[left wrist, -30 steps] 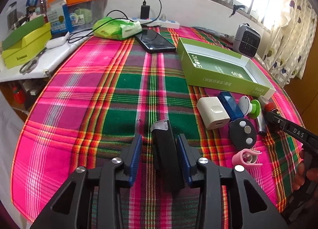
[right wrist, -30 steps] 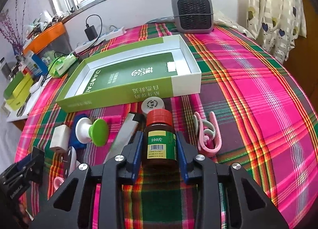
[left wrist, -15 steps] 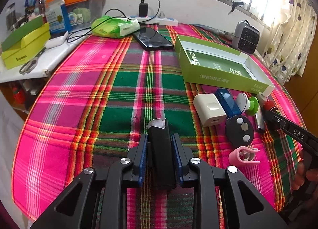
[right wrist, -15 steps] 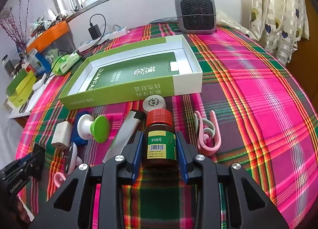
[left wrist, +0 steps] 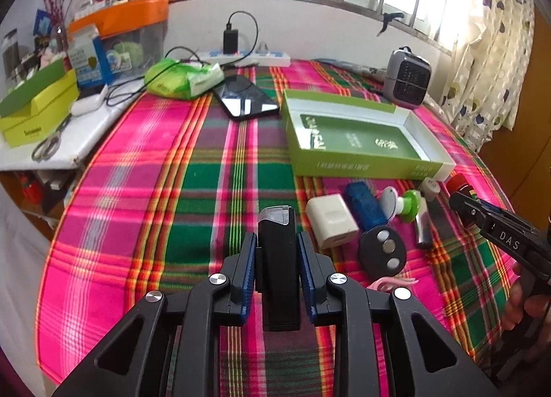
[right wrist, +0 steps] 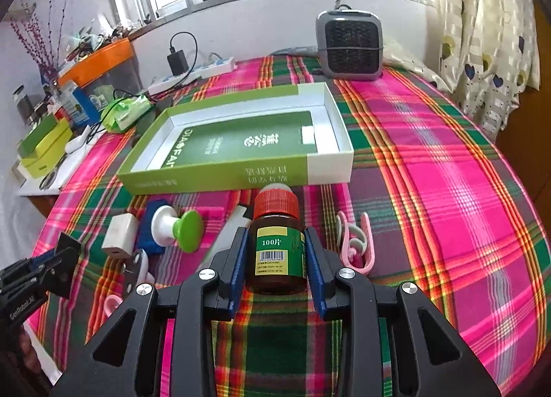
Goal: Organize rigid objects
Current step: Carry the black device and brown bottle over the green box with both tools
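Note:
My left gripper (left wrist: 277, 240) is shut on a black lighter (left wrist: 278, 259) with a clear tip, held above the plaid cloth. My right gripper (right wrist: 275, 235) is shut on a brown pill bottle (right wrist: 277, 245) with a red cap and green label, lifted off the cloth. An open green box (right wrist: 241, 145) lies just beyond it and also shows in the left wrist view (left wrist: 361, 138). Loose items lie in front of the box: a white charger (left wrist: 330, 221), a blue block (left wrist: 365, 205), a black key fob (left wrist: 382, 252), a green-and-white knob (right wrist: 177, 228), a pink clip (right wrist: 354, 242).
A grey fan heater (right wrist: 347, 45) stands at the back. A phone (left wrist: 246, 100), a green wipes pack (left wrist: 182, 78) and a power strip (left wrist: 244, 56) lie at the far side. A side shelf with yellow-green boxes (left wrist: 34, 111) and scissors is at the left.
My left gripper closed on the black lighter and lifted it. My right gripper kept its hold on the pill bottle and rose toward the green box.

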`<state>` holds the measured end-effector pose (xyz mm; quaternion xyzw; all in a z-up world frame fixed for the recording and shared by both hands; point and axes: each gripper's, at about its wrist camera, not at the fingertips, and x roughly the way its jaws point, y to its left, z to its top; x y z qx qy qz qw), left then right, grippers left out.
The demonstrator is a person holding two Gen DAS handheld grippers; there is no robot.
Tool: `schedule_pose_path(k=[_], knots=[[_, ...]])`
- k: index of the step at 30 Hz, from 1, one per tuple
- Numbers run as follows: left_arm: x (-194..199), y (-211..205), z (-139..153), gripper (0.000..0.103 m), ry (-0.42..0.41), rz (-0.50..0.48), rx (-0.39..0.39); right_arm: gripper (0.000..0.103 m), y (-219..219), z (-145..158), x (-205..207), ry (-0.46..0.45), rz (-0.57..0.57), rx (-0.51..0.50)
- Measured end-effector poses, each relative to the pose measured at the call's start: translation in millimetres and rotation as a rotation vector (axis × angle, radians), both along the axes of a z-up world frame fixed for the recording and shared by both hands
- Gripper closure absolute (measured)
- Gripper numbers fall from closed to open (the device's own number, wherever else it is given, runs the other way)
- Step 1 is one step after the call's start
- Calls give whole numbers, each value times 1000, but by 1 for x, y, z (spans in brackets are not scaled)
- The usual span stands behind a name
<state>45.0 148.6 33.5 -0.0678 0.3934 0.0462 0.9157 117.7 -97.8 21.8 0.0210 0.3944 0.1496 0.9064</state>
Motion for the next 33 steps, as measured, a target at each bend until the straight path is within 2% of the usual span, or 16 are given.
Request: schedule_pose_path(k=[13, 22, 27, 33], knots=[[27, -1, 36, 81, -76, -29, 19, 70, 0, 38, 14, -89, 32, 20], [66, 4, 50, 81, -81, -55, -23, 70, 1, 67, 34, -150, 45, 30], [90, 1, 56, 81, -84, -74, -5, 70, 7, 72, 52, -144, 67, 30], [124, -6, 58, 81, -70, -110, -21, 70, 12, 69, 82, -105, 93, 21]])
